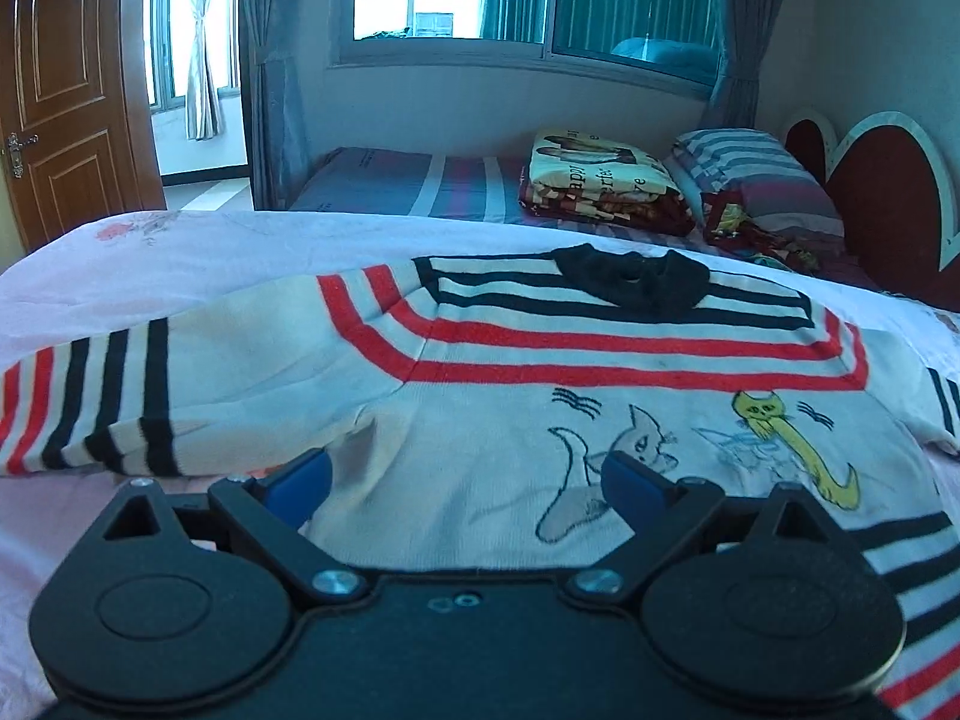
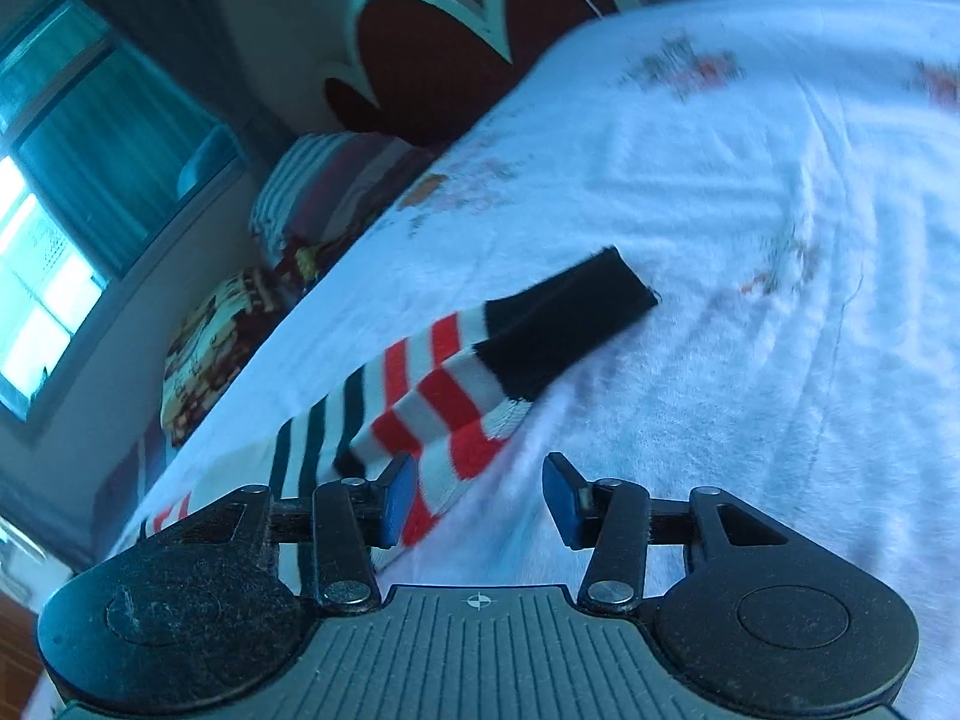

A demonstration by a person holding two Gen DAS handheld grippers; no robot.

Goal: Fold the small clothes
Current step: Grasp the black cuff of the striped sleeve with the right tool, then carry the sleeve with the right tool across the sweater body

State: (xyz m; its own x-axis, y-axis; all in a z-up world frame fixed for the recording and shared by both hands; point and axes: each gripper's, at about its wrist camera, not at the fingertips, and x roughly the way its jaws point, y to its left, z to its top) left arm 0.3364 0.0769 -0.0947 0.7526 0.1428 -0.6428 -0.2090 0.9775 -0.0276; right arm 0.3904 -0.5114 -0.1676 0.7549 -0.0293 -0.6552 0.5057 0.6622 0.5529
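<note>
Sweater (image 1: 540, 420): lay spread face up on the white floral bedspread (image 1: 240, 240), dark collar toward the far edge of the bed, cat drawings toward me; I saw no fold in the body yet
Left sleeve (image 1: 120, 402): stretched out flat toward the left edge of the bed, still unfolded
Right sleeve (image 2: 480, 372): reached out over the bedspread, black cuff (image 2: 570, 318) at its end; it looked creased along its length, though I could not tell if that was a deliberate fold
Left tool (image 1: 465, 489): jaws wide, straddling the sweater's body just below the armpit, blue pads (image 1: 306, 480) not pressing on the knit
Right tool (image 2: 480, 498): jaws about half apart, holding nothing; striped sleeve edge just beside the left pad, bare bedspread between them
Progress: I judged the task barely begun, garment laid out only
Left to do: both sleeves folded in, then the body folded over
</note>
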